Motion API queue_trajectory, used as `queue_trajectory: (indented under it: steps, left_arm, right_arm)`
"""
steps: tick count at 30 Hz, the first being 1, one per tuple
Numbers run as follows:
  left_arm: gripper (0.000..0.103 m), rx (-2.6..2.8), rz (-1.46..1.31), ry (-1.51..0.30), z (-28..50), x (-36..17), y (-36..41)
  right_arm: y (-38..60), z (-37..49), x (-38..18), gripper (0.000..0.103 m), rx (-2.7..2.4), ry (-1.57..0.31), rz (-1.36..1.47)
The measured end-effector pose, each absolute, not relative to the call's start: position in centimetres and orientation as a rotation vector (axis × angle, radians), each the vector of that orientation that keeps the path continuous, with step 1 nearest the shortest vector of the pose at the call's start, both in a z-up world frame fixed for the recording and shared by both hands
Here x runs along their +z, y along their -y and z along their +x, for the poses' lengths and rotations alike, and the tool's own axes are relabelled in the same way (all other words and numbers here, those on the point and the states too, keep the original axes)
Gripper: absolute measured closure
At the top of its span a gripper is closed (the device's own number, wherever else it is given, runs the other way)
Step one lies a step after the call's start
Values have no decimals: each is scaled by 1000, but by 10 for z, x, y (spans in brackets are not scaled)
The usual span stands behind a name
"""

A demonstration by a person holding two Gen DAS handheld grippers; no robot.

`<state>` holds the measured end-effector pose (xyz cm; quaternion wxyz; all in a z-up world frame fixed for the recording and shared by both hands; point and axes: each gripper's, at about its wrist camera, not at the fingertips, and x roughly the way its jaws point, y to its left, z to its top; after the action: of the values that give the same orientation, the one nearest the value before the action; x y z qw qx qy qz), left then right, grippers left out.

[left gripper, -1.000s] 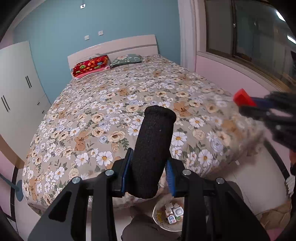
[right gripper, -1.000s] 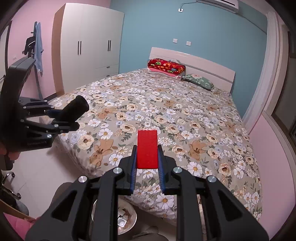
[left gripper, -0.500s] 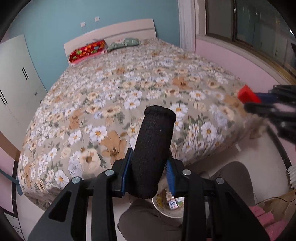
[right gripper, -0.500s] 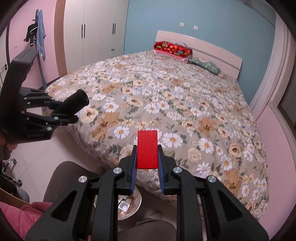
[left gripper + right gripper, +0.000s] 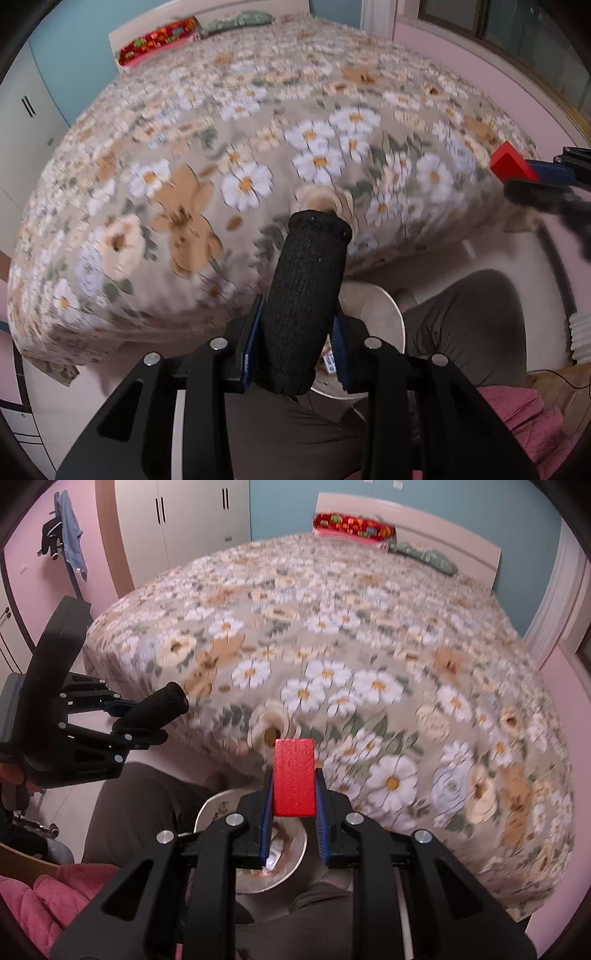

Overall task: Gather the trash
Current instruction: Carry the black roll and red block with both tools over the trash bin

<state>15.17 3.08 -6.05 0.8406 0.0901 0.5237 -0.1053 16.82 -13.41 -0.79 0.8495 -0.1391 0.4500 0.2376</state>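
From your left wrist camera, your left hand-held gripper [image 5: 297, 343] is pinching a black foam cylinder [image 5: 304, 299] between its blue-padded fingers [image 5: 251, 347]; the cylinder stands up and leans slightly right, its top end reaching over the near edge of the bed [image 5: 221, 155] with the floral cover. Directly under the gripper, partly hidden by it, sits a round pale trash bowl [image 5: 384, 317] on the floor, just beside the bed's foot, with a few small wrappers visible inside. Your legs in dark brown trousers [image 5: 469, 314] flank the bowl. At the right edge, your right hand-held gripper [image 5: 524, 175] shows with a red block [image 5: 511, 164] clamped in it, held above the bed's corner. A red patterned pillow [image 5: 159, 40] and a green one [image 5: 240, 18] lie at the headboard. The cover is motion-blurred.

From your right wrist camera, the right hand-held gripper [image 5: 293, 794] is pressed onto the red block [image 5: 294, 777], which stands upright between the blue pads, its upper half clear of them. The trash bowl [image 5: 218, 808] lies below and just behind the fingers, on the floor between your knees, touching the hanging edge of the bed cover or very near it; you cannot tell which. To the left, your left hand-held gripper [image 5: 140, 720] holds the black foam cylinder [image 5: 157, 710] tilted up toward the bed [image 5: 369, 646]. A white wardrobe [image 5: 192, 517] stands along the far wall.
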Motion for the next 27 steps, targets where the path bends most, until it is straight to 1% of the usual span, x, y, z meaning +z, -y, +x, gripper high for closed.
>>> queue_trajectory:
  steps: [16, 27]
  left_arm:
    - [68, -276, 171, -1336, 160, -175, -7]
    - [68, -278, 113, -1462, 166, -241, -5]
  right_arm:
    - [123, 170, -139, 82, 547, -1219, -262]
    - [111, 169, -209, 82, 580, -1355, -219]
